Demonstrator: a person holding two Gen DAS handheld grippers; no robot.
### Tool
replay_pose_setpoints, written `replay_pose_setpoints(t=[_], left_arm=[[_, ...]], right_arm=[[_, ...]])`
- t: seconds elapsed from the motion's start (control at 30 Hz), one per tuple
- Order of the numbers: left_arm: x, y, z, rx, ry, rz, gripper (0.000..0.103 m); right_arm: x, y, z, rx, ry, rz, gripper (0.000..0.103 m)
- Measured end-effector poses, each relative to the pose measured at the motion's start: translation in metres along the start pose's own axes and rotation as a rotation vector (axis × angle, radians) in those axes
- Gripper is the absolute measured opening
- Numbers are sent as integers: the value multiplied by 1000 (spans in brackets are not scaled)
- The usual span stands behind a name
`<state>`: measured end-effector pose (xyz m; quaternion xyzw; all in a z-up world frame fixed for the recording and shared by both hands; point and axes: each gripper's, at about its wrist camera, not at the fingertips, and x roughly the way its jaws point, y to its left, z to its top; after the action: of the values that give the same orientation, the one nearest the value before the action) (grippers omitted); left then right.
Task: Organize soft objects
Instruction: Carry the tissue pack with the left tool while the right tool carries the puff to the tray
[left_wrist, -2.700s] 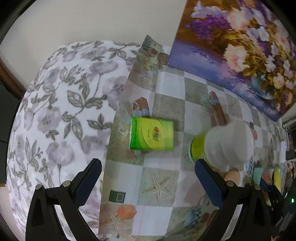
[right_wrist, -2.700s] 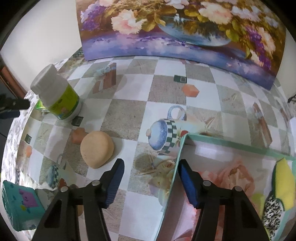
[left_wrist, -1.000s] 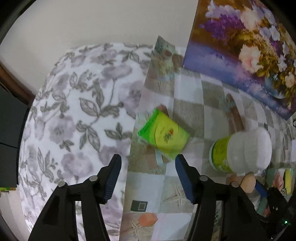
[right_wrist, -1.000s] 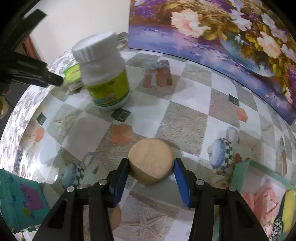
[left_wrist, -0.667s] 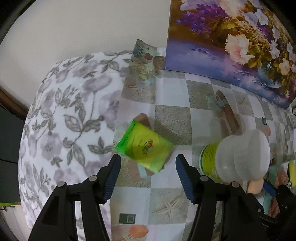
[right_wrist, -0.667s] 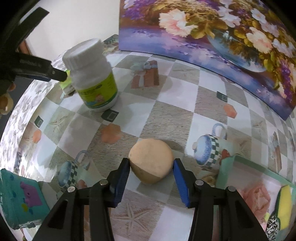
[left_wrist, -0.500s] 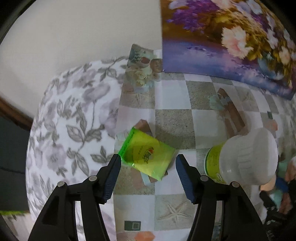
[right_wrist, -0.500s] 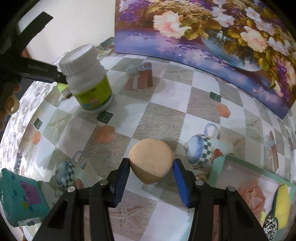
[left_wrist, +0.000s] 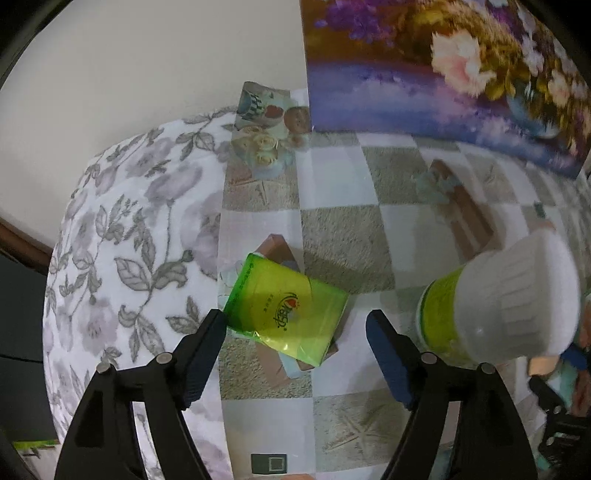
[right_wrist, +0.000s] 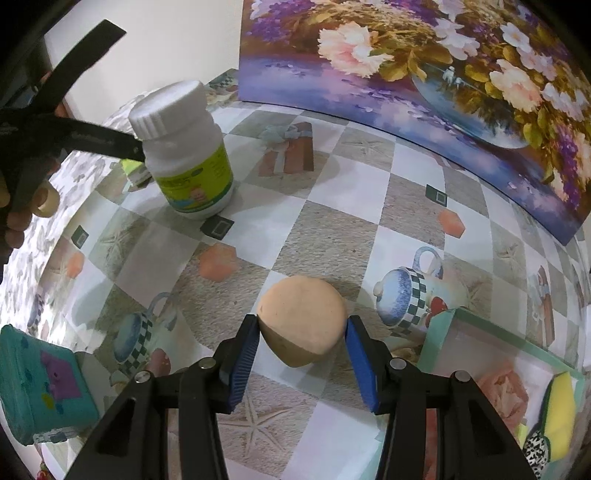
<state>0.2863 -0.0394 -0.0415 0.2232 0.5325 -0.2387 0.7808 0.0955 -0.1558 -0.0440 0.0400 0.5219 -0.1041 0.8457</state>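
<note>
A green tissue pack (left_wrist: 286, 314) lies tilted on the checked tablecloth (left_wrist: 332, 184), near its left border. My left gripper (left_wrist: 295, 354) hovers over the pack with its jaws opening. The pack sits just ahead of the tips, and the pads do not press on it. In the right wrist view a tan soft ball (right_wrist: 303, 321) sits between the blue pads of my right gripper (right_wrist: 301, 339), which is shut on it from both sides. A box with a teal rim (right_wrist: 498, 325) at the lower right holds a yellow sponge (right_wrist: 561, 398).
A white bottle with a green label (right_wrist: 184, 147) stands between the two grippers, close to the tissue pack. A teal pack (right_wrist: 40, 387) lies at the lower left. A flower painting (right_wrist: 406, 55) leans at the back. A floral cloth (left_wrist: 129, 240) covers the left side.
The left gripper's jaws have spread wider and the gripper has rolled and drawn closer over the green pack. The right gripper keeps the tan ball, almost still.
</note>
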Motion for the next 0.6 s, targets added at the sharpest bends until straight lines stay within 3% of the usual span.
replay_pose_setpoints(t=[0.23,0.3,0.6], left_arm=[[18,10,-1,-84,30,15,77],[17,11,-2,-93,14,18,60],[2,10,-6,-53,-15,69,47]], right_arm=[[1,1,0,-5,5,-2,51],[1,1,0,-6,5,-2,51],[3,0,-1,-3,10,6,51]])
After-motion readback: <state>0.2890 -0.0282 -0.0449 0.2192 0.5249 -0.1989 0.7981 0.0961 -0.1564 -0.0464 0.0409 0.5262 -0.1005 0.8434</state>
